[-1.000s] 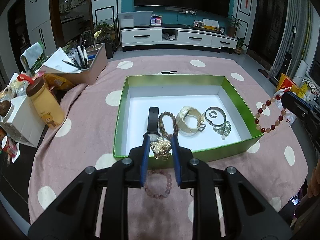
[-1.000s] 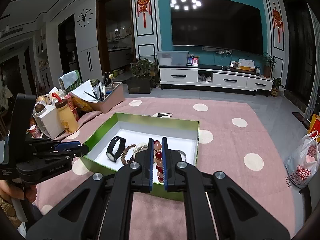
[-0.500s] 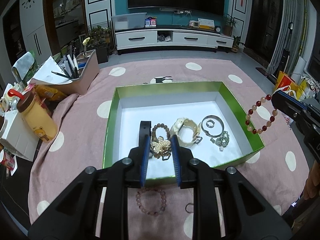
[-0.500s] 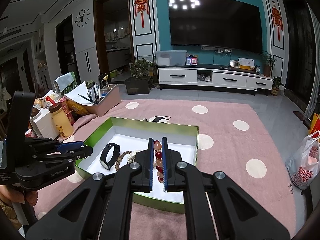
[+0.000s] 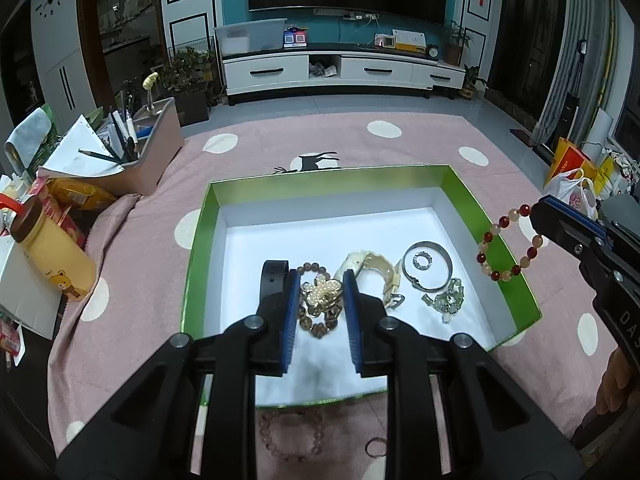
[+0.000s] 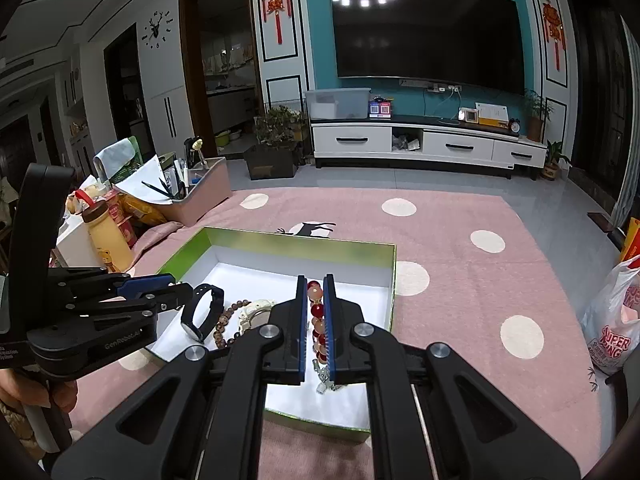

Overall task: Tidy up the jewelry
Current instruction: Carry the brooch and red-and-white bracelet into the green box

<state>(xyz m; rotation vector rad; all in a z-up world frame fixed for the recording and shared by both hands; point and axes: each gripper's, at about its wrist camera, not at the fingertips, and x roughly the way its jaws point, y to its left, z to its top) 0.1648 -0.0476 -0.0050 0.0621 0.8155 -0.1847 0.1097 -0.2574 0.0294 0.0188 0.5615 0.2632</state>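
Jewelry is going into the green box (image 5: pixel 208 216) on the pink-clothed counter (image 5: pixel 280 148). The left gripper (image 5: pixel 321 292) clenches a pearl-and-gold cluster (image 5: pixel 320 294) above the box floor; the right gripper (image 6: pixel 315 312) pinches a red-and-peach bead bracelet (image 5: pixel 508 242) over the box's right wall. This looks like the delivery step: next, lower each piece onto bare white floor and release. A pink bead bracelet (image 5: pixel 290 436) waits outside.
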